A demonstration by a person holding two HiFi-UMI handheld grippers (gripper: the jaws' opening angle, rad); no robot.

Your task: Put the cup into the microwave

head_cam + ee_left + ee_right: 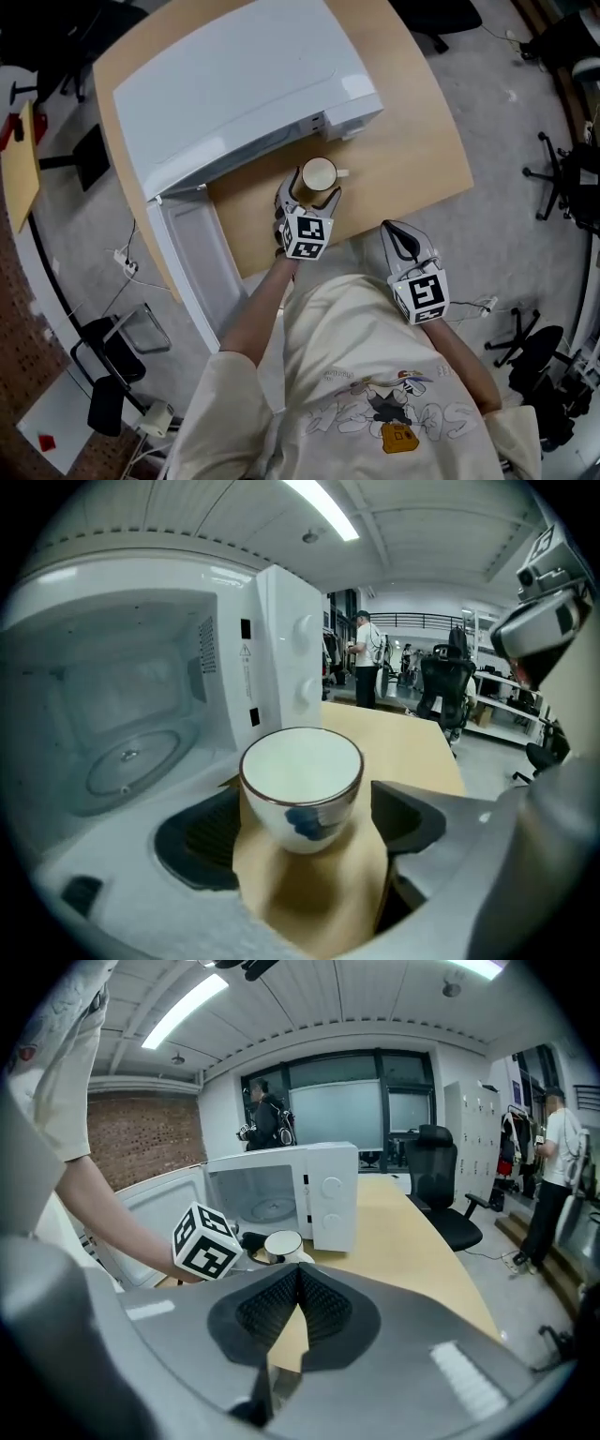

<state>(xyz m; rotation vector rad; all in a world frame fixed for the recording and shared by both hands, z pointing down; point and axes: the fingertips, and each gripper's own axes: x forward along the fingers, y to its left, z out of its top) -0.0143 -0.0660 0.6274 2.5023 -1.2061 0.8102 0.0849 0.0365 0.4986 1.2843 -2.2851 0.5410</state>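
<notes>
A white cup (319, 174) with a dark rim and a blue mark stands upright on the wooden table (412, 159), just in front of the white microwave (234, 84). The microwave's door (192, 253) hangs open to the left. My left gripper (311, 191) is open, with the cup (302, 785) between its two pads (202, 841); a narrow gap shows on each side. Its view looks into the empty cavity with the glass turntable (131, 757). My right gripper (394, 230) hangs shut and empty at the table's near edge, right of the cup (282, 1243).
The microwave's control panel (291, 658) rises just behind the cup. Bare wood stretches to the right of the microwave (412, 1232). Black office chairs (562, 178) stand on the floor at the right, and people stand far back in the room (364, 658).
</notes>
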